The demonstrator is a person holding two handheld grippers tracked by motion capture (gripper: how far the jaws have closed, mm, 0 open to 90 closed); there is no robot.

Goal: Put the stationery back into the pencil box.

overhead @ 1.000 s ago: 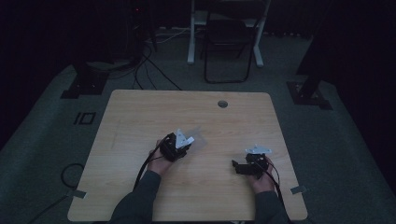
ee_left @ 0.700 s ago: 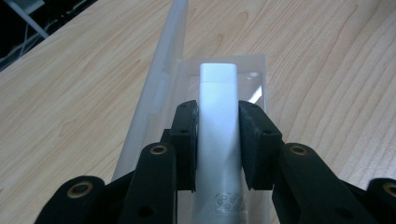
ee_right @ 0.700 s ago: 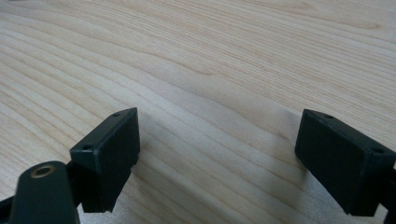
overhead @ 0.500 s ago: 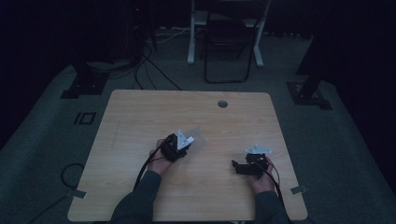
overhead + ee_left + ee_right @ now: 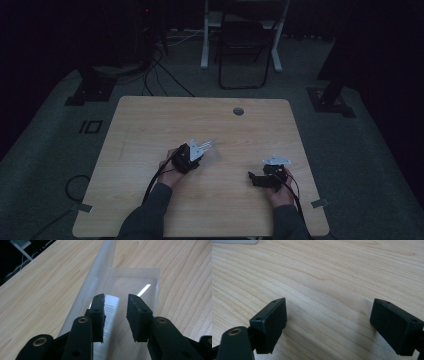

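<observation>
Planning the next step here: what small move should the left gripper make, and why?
Probably close the left gripper: its jaws stand apart around the upright wall of the clear plastic box, not yet pinching it. The right gripper is open over bare table.

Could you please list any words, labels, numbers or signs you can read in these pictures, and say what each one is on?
None can be read.
The clear plastic box at the left gripper carries a white strip with fine dark lines between the fingers; it may be print, too blurred to read.
The table and right gripper show no text.
</observation>
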